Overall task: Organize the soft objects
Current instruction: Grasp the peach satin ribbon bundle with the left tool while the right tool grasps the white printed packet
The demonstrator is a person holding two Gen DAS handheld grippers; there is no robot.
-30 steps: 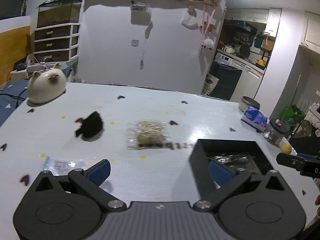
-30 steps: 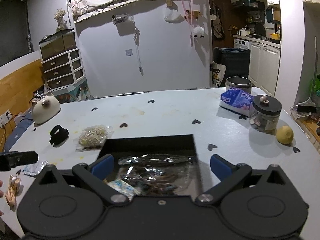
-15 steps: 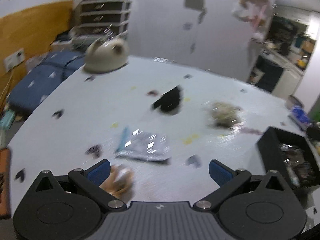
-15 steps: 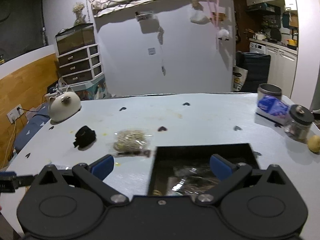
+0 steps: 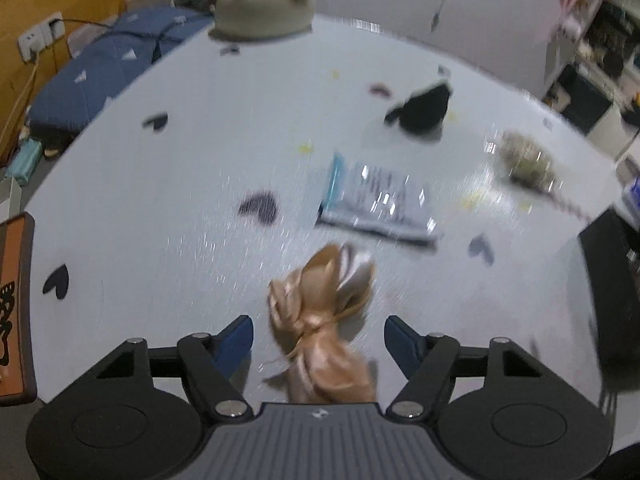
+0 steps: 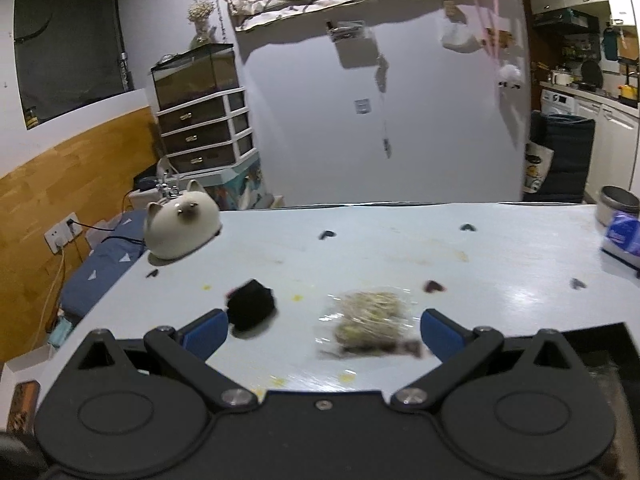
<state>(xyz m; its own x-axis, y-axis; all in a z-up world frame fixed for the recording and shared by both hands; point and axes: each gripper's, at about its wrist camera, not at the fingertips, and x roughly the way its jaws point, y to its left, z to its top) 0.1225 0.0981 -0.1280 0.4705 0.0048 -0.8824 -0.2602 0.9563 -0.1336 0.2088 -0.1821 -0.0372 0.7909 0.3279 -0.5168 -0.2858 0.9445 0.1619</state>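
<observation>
My left gripper (image 5: 319, 338) is open with a tan satin ribbon bow (image 5: 320, 320) lying on the pale table between its fingers. Beyond it lie a silvery foil packet (image 5: 376, 200), a black soft object (image 5: 422, 110) and a clear bag of dried herbs (image 5: 526, 162). My right gripper (image 6: 325, 330) is open and empty, low over the table. The clear herb bag (image 6: 370, 320) lies between its fingers, near the right one, and the black soft object (image 6: 252, 306) lies by its left finger. The black bin (image 6: 600, 344) shows at the right edge, and in the left wrist view (image 5: 612, 280) too.
A cream cat-shaped ornament (image 6: 182, 226) stands at the table's far left corner. A blue tissue pack (image 6: 624, 236) and a metal tin (image 6: 618, 204) stand at the far right. Dark heart stickers dot the table. A blue bed (image 5: 100, 72) lies beyond the left edge.
My left gripper has swung left and down, bringing the ribbon bow between its fingers. My right gripper has moved left off the black bin toward the herb bag and black object.
</observation>
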